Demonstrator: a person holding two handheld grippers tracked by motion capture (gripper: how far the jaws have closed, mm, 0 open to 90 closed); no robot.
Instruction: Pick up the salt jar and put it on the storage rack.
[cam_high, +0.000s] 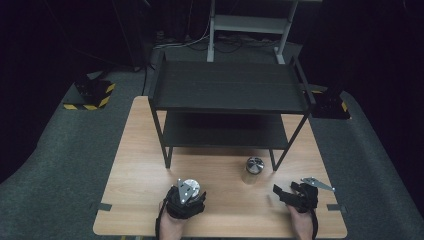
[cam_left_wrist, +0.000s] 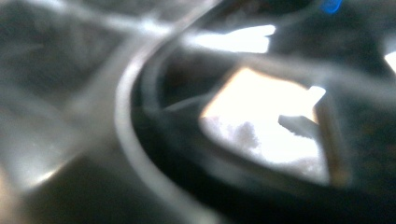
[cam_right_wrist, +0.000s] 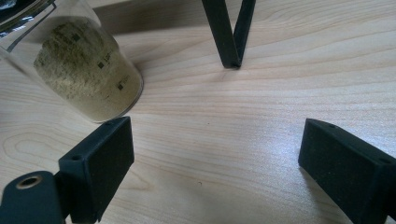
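Black shelf rack (cam_high: 227, 87) on wooden table (cam_high: 135, 175)

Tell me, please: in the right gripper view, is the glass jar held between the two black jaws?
No: the right gripper has its jaws spread wide over bare table, and the glass jar stands apart, beyond the left jaw.

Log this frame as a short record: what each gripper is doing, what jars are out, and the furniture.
left gripper: shut on a metal-lidded jar near the table's front edge
right gripper: open, fingers apart over bare wood, holding nothing
second jar: glass, metal lid, powder inside, standing free
shelf rack: black, two tiers, on the table
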